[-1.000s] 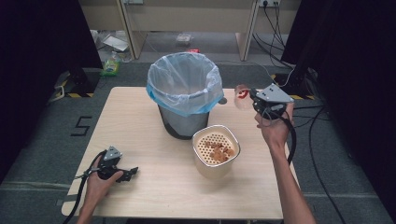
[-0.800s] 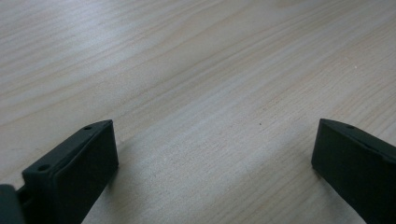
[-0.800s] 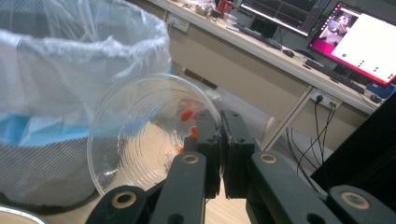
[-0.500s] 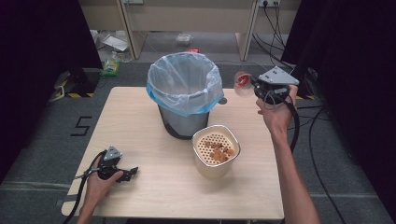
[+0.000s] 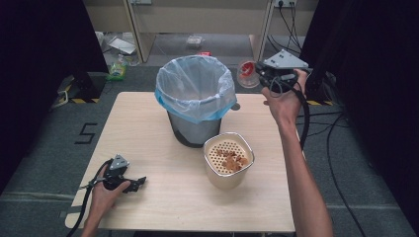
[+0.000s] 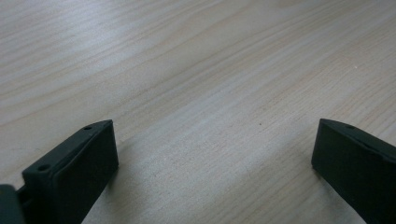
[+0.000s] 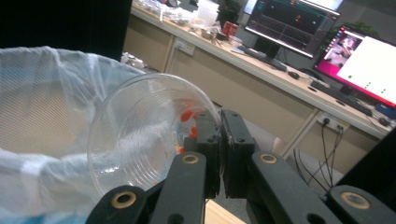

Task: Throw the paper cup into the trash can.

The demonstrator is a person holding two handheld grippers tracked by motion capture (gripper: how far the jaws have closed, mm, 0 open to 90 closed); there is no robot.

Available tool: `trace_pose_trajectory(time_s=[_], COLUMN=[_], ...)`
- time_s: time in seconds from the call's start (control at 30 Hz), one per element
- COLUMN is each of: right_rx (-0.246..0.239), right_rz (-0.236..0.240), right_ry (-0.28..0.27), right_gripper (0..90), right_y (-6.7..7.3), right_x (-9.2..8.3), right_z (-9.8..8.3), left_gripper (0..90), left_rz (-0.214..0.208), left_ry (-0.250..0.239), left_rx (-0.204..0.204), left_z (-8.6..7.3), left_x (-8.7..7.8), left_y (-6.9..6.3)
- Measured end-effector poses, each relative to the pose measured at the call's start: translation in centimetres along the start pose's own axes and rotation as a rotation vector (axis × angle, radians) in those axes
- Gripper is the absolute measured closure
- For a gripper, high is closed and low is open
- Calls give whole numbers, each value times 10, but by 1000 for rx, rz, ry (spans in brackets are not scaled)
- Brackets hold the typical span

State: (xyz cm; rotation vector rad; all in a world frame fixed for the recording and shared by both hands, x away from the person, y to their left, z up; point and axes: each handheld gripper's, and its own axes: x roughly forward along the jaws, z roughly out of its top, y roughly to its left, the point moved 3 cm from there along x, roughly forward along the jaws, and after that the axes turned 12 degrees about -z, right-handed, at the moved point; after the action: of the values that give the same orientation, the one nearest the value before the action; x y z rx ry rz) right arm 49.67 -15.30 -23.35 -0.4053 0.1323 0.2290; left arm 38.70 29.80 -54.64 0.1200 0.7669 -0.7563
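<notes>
Cup [image 7: 140, 135], clear plastic, red-printed, clamped at rim by right gripper [image 7: 219, 149], held tilted beside lined bin [image 5: 196, 94]. Left gripper [image 6: 210, 158] rested on table [image 5: 148, 128], jaws spread wide.

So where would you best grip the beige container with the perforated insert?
By its rim, from above: the container stands upright with its mouth open. One jaw would go outside the wall, one inside at the insert's edge. Its body looks too wide for the open left gripper.
</notes>
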Motion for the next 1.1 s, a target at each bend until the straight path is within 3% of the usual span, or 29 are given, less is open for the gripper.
trace_pose_trajectory(time_s=[0.3,0.43,0.87,1.1], right_rx=[-28,-43,-96,-66], right_rz=[46,81,181,184], right_ry=[-29,-29,32,49], right_gripper=[874,874,856,766], right_y=[26,47,107,114], right_x=[9,20,60,72], right_z=[21,35,47,47], left_gripper=[0,0,0,0], left_rz=[0,0,-1,-1], left_ry=[0,0,1,0], left_rx=[0,0,0,0], left_z=[0,0,0,0], left_x=[0,0,0,0], left_y=[0,0,0,0])
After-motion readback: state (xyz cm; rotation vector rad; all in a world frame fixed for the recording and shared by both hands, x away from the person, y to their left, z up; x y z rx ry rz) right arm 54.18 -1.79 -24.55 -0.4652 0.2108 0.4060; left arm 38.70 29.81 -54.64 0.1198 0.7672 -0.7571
